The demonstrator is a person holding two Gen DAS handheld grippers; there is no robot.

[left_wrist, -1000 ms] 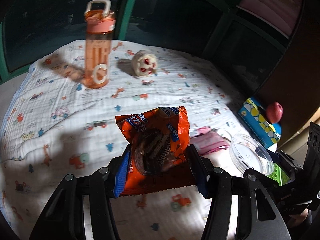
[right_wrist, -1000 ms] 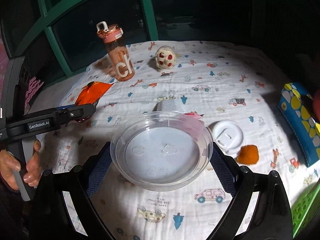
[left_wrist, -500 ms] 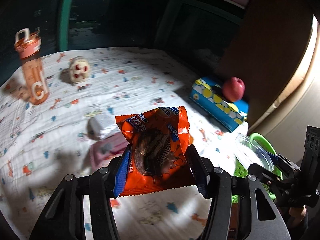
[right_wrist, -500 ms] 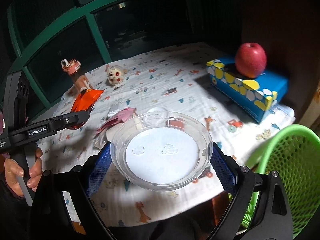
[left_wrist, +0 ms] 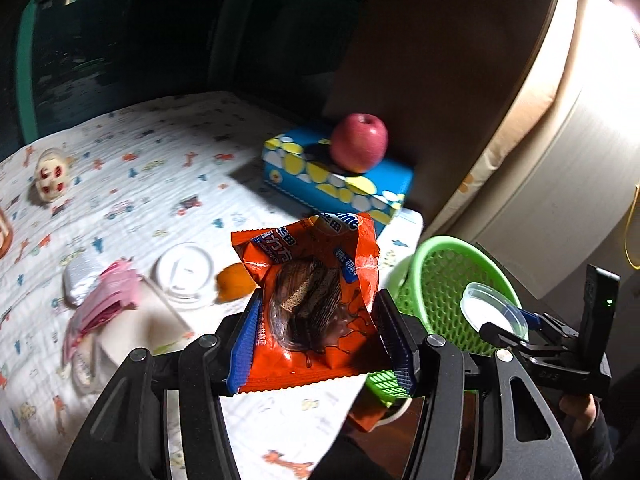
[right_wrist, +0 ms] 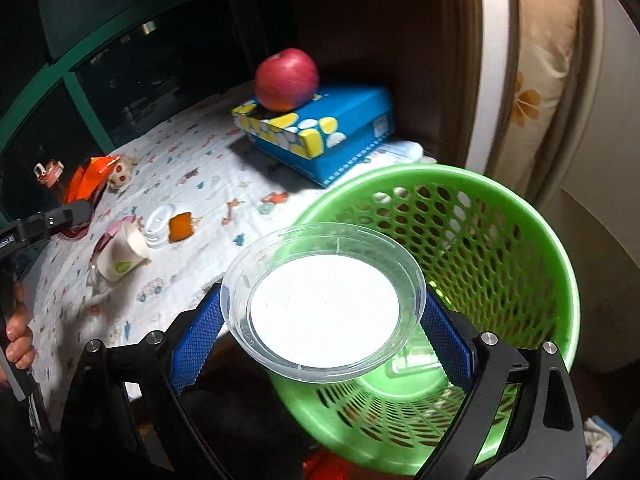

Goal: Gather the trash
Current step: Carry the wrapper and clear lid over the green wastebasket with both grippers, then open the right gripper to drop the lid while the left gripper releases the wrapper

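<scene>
A dark-windowed room is shown, with a table under a white printed cloth point(left_wrist: 168, 184) and a green mesh basket point(right_wrist: 500, 240) just off its near right corner. The left gripper point(left_wrist: 320, 328) is angled downward over the near table edge, its blue pads clamped on an orange snack wrapper point(left_wrist: 312, 280). The right gripper point(right_wrist: 324, 320) is tilted down at the basket's near-left rim, jaws spread wide yet pinching a clear plastic lid point(right_wrist: 324, 300) by its edges. Open room is seen inside the basket. A blue tissue box point(left_wrist: 340, 176) with an apple point(left_wrist: 359, 142) is set at the far right. Only the right view shows a paper cup point(right_wrist: 122, 252) lying tipped; a pink wrapper point(left_wrist: 104, 300) is clearer in the left view.
</scene>
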